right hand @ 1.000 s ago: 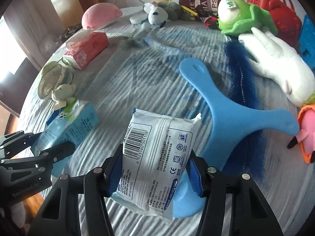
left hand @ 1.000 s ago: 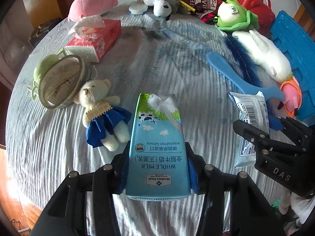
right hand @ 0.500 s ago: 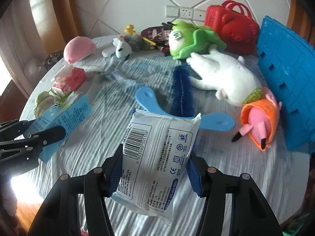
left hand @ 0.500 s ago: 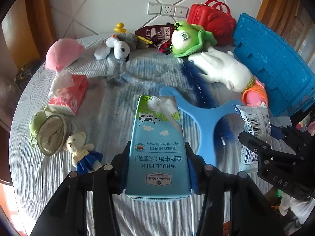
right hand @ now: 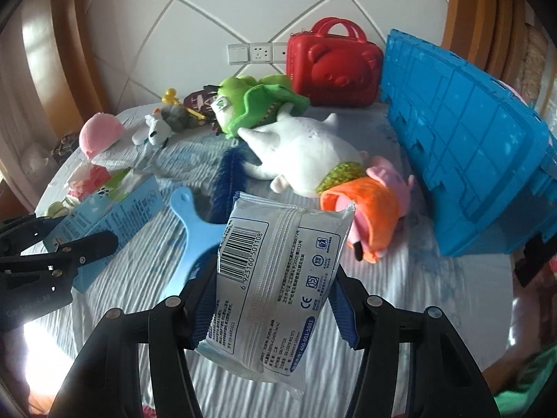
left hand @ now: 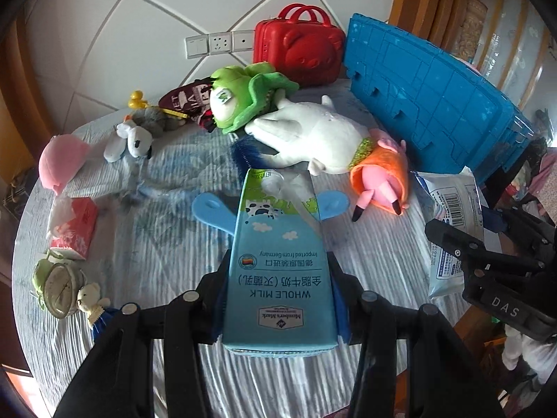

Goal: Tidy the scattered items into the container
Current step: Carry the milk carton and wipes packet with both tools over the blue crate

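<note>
**Both grippers holding items above the cluttered table**

The left gripper [left hand: 280,299] is pinching a blue whole-milk carton [left hand: 278,261] between its blue pads, the carton lying flat along the fingers with its folded top pointing away from the camera. The right gripper [right hand: 275,299] is clamping a white wet-wipes packet [right hand: 275,278], barcode side up, and the packet is sagging a little below the fingers. Both items are hanging clear of the striped tablecloth [right hand: 400,278].

Just beyond the carton, a light blue brush handle [left hand: 212,209] is lying on the cloth, with dark blue bristles [right hand: 226,177] running away from it toward the toys. Past that, a white plush animal [left hand: 313,139] is sprawling on its side, touching an orange and pink plush pig [left hand: 381,181] at one end and a green plush frog [left hand: 243,97] at the other. The blue plastic crate [right hand: 470,160], the container, is standing at the right edge of the table, just beside the pig; its interior is not showing from either view. A red bear-faced case [right hand: 334,66] is sitting behind it against the tiled wall.

To the left, a pink plush [left hand: 61,165], a red tissue pack [left hand: 75,226], and what seems to be a small clock [left hand: 61,285] beside a little teddy bear [left hand: 92,299] are lying well apart from the crate.
</note>
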`<control>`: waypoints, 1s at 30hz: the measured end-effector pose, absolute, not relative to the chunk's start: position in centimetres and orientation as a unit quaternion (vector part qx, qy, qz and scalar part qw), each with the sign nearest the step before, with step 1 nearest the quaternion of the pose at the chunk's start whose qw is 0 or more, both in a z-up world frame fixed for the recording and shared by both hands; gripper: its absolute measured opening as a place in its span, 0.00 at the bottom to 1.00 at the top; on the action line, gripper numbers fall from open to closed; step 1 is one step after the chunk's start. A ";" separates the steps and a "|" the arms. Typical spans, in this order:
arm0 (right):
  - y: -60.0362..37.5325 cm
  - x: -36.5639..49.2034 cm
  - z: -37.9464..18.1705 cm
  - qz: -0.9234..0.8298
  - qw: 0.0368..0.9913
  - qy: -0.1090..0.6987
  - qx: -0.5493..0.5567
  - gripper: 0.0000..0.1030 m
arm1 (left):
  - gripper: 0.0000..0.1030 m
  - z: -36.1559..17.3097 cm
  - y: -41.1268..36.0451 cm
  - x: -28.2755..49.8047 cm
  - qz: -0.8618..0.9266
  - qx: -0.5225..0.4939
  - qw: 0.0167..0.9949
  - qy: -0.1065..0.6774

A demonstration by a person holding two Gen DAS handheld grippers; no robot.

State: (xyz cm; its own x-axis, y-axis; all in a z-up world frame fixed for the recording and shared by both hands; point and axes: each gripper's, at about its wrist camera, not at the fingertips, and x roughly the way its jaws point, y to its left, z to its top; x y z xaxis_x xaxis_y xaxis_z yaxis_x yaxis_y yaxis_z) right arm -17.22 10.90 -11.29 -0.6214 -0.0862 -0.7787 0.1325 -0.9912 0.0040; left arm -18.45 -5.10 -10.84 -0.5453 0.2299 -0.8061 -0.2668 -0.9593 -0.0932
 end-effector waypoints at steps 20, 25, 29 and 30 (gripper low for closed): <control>30.8 -10.2 -8.3 -0.920 0.010 0.000 0.392 0.56 | 0.45 -6.1 13.8 -12.5 0.885 -0.410 0.215 0.047; 33.7 -9.1 -8.2 -0.921 0.001 -0.005 0.390 0.56 | 0.45 -6.0 16.9 -11.8 0.879 -0.413 0.232 0.060; 35.5 -8.4 -7.8 -0.921 -0.021 -0.013 0.389 0.56 | 0.45 -5.8 18.4 -11.6 0.874 -0.409 0.251 0.073; 35.9 -8.3 -7.8 -0.921 -0.028 -0.015 0.389 0.56 | 0.45 -5.7 18.7 -11.7 0.873 -0.406 0.257 0.077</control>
